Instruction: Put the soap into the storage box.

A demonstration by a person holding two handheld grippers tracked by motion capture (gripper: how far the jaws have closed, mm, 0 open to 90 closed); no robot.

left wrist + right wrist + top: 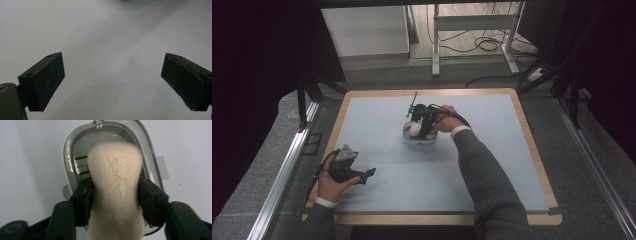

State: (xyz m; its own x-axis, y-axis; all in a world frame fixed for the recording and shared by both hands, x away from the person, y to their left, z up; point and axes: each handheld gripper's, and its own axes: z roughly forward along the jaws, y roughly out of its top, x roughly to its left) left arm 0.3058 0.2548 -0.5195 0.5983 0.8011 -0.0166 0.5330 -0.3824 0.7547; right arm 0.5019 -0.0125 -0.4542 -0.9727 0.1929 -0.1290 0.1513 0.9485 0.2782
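pale blue mat (387, 130) on wood-edged table, cables on floor at top; cream embossed soap bar (116, 192) mid-frame over clear soap dish (72, 152); my right gripper (115, 195) clamps it; left gripper (112, 82) lower left, jaws wide, empty

A lab-style recording space: a wood-edged table (532, 150) with a pale blue mat (377, 145), black curtains (257, 60) (both sides), grey carpet, loose cables (484, 44) beneath a metal desk frame (474, 22).
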